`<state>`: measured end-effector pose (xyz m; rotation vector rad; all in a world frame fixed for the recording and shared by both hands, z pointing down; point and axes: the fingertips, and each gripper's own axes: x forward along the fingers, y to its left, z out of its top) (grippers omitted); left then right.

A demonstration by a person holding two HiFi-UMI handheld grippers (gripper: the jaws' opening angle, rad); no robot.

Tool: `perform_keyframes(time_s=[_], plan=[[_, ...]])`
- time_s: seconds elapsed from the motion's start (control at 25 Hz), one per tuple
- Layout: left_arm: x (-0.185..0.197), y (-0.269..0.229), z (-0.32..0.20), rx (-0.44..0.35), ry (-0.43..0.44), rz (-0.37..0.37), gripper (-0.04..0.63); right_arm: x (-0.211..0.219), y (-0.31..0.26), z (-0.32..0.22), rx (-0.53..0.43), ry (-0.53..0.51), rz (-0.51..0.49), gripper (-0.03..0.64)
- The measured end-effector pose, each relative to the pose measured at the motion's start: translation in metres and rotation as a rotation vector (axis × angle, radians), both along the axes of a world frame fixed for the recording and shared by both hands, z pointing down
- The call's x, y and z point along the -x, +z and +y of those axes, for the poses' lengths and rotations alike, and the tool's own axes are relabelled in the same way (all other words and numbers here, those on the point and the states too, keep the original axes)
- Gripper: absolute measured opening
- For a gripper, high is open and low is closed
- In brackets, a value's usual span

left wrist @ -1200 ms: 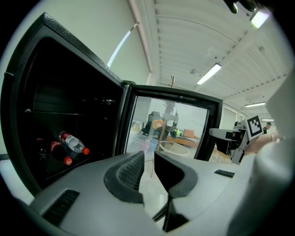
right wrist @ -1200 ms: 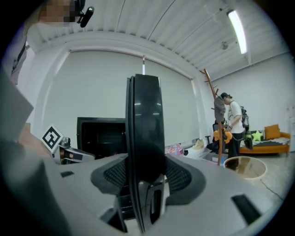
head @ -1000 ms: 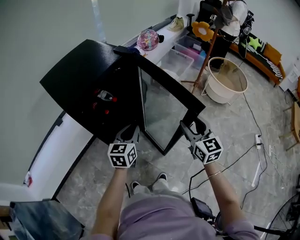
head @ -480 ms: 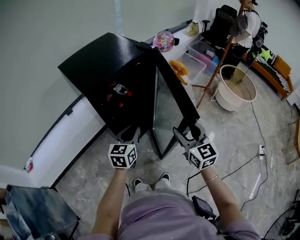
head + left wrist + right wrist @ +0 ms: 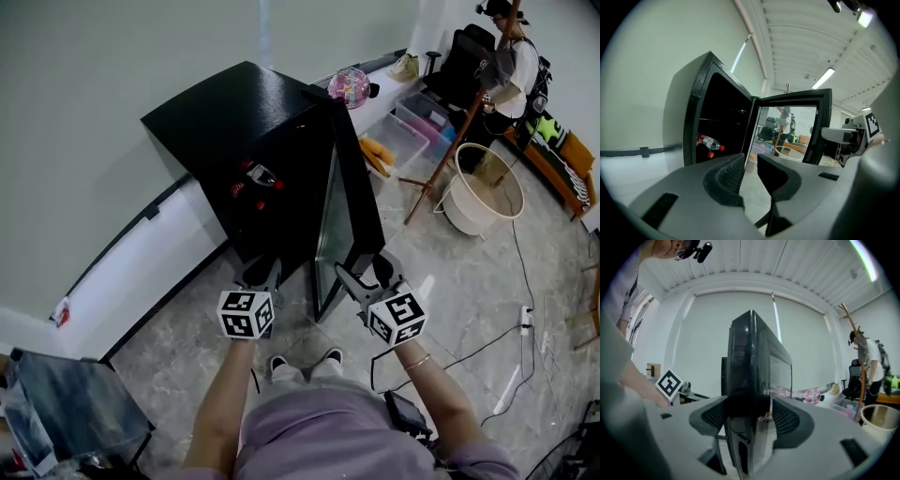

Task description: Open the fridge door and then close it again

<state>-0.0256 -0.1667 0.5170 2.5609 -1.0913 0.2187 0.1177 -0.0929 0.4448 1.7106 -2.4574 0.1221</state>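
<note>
A black fridge [image 5: 234, 122] stands against the wall with red-capped bottles [image 5: 255, 178] on its inner shelf. Its glass door [image 5: 330, 225] stands partly open, seen nearly edge-on from the head view. My right gripper [image 5: 364, 272] straddles the door's free edge [image 5: 750, 362]. Its jaws have just been opening, and the pads lie close beside the edge without clamping it. My left gripper [image 5: 261, 272] hangs in front of the fridge opening [image 5: 722, 126]. Its jaws [image 5: 751, 161] stand a narrow gap apart with nothing between them.
To the right stand a white round tub [image 5: 483, 192], a wooden coat stand [image 5: 450, 141] and clear storage boxes [image 5: 422, 122]. A person [image 5: 506, 56] stands at the back right. A cable and power strip [image 5: 525, 323] lie on the tiled floor. A dark chair [image 5: 66, 412] sits at the lower left.
The door has swung in toward the fridge, from showing its broad glass face to nearly edge-on. My right gripper moved left with its edge. The left gripper also shifted.
</note>
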Motion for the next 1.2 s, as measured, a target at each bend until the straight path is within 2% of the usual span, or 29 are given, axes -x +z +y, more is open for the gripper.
perform_keyframes(time_s=[0.36,0.64,0.92,1.0,1.08,1.2], plan=[[0.012,0.003,0.007,-0.004,-0.002,-0.004,0.092,0.038,0.001,-0.007,0.006,-0.083,0.000,0.296],[0.020,0.002,0.012,-0.028,0.024,0.011,0.172,0.070,0.002,-0.022,0.009,-0.168,-0.009,0.288],[0.012,-0.002,0.018,-0.050,0.076,0.013,0.240,0.103,0.001,-0.043,0.016,-0.254,-0.008,0.285],[0.017,-0.003,0.016,-0.065,0.056,0.003,0.218,0.112,0.000,-0.047,0.016,-0.272,-0.017,0.284],[0.024,-0.005,0.011,-0.068,0.034,0.005,0.226,0.119,-0.001,-0.050,0.013,-0.281,-0.029,0.284],[0.030,-0.012,0.008,-0.080,0.019,0.049,0.242,0.124,-0.001,-0.053,0.014,-0.293,-0.038,0.282]])
